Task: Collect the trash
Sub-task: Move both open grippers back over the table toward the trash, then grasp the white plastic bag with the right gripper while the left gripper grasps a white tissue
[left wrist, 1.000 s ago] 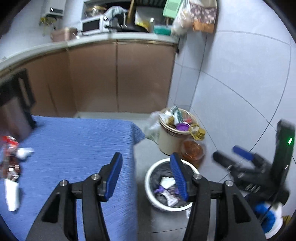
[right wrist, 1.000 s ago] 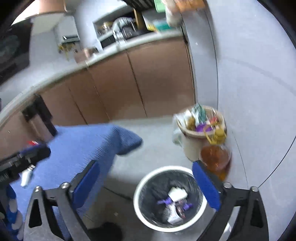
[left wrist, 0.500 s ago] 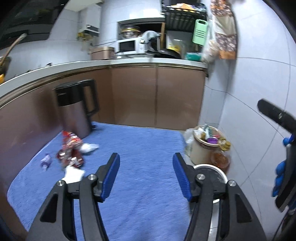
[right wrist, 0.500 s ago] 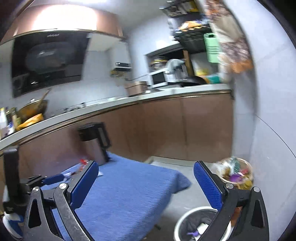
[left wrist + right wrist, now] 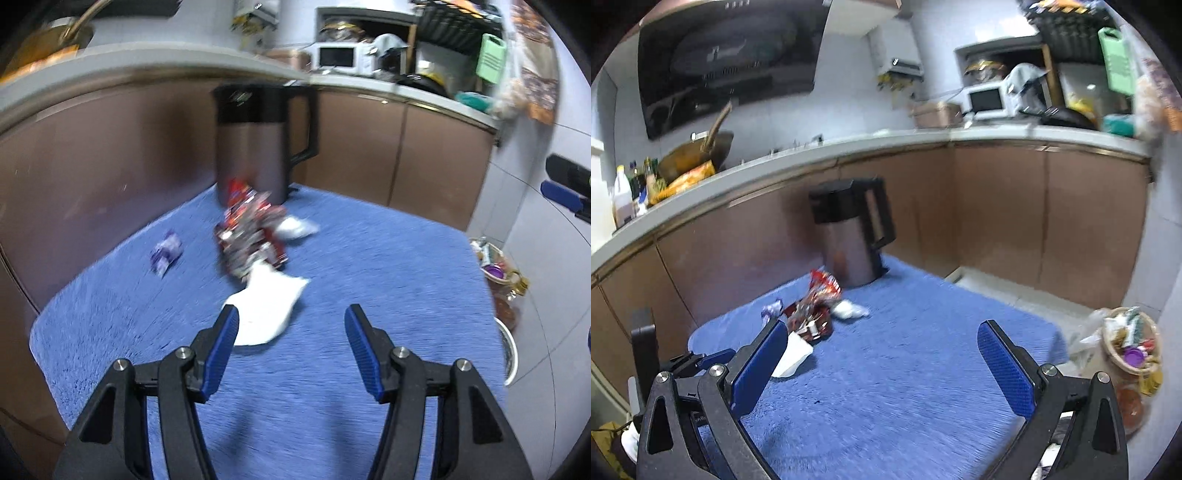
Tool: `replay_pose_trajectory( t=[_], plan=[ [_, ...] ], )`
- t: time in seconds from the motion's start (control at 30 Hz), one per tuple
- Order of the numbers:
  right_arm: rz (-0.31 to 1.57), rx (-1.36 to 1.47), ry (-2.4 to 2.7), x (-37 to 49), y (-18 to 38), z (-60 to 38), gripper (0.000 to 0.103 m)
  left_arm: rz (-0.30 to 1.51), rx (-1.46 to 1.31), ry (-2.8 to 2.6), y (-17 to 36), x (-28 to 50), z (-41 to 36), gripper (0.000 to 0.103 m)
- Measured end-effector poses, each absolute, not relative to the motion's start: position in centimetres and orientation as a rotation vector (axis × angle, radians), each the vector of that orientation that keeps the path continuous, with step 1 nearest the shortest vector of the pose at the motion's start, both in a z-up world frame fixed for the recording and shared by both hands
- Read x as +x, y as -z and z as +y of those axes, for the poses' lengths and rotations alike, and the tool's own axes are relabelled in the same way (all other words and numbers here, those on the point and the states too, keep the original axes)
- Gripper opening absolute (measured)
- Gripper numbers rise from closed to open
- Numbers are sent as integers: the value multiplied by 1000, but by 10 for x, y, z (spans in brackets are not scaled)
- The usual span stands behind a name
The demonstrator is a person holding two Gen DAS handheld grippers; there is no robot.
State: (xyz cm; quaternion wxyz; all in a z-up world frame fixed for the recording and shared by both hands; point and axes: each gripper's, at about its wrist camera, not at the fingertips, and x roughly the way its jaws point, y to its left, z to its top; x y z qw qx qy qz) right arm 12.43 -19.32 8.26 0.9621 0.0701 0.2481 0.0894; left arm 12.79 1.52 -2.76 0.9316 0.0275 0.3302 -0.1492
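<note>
Trash lies on a blue cloth-covered table (image 5: pixel 369 266): a white paper piece (image 5: pixel 267 308), a red crumpled wrapper (image 5: pixel 249 236), a small white wad (image 5: pixel 297 227) and a purple wrapper (image 5: pixel 166 253). My left gripper (image 5: pixel 291 341) is open and empty, just short of the white paper. My right gripper (image 5: pixel 882 363) is open and empty above the table; the white paper (image 5: pixel 792 356) and red wrapper (image 5: pixel 812 308) lie by its left finger. The white bin rim (image 5: pixel 509 349) shows at the table's right edge.
A dark electric kettle (image 5: pixel 258 144) stands at the table's back, behind the trash. Brown cabinets and a counter run behind. A full wicker basket (image 5: pixel 1130 339) and an amber bottle (image 5: pixel 1128 402) sit on the floor to the right.
Both grippers swung from over the floor bin leftward and up to the table. The left one now faces the trash pile closely. Both stayed open.
</note>
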Motion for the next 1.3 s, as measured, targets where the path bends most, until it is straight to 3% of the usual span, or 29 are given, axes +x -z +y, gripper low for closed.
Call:
replay_pose_trajectory(
  t=[0.23, 0.3, 0.47, 0.67, 0.77, 1.1, 1.23, 1.3],
  plan=[
    [627, 118, -287, 204, -38, -156, 103, 751, 15, 305, 54, 173, 38, 58],
    [660, 106, -324, 230, -25, -144, 98, 777, 0, 319, 62, 185, 39, 58],
    [742, 80, -418, 287, -2, -121, 74, 827, -29, 344, 78, 206, 41, 58],
    [809, 2, -463, 338, 26, -98, 64, 877, -48, 367, 90, 220, 40, 56],
    [829, -41, -480, 357, 38, -87, 62, 906, -28, 372, 96, 222, 34, 45],
    [868, -111, -513, 388, 57, -72, 53, 900, -30, 378, 98, 220, 28, 33],
    [883, -128, -542, 391, 65, -66, 33, 900, -43, 388, 98, 221, 32, 22],
    [888, -144, -554, 391, 68, -65, 30, 900, -47, 399, 98, 219, 34, 18]
  ],
)
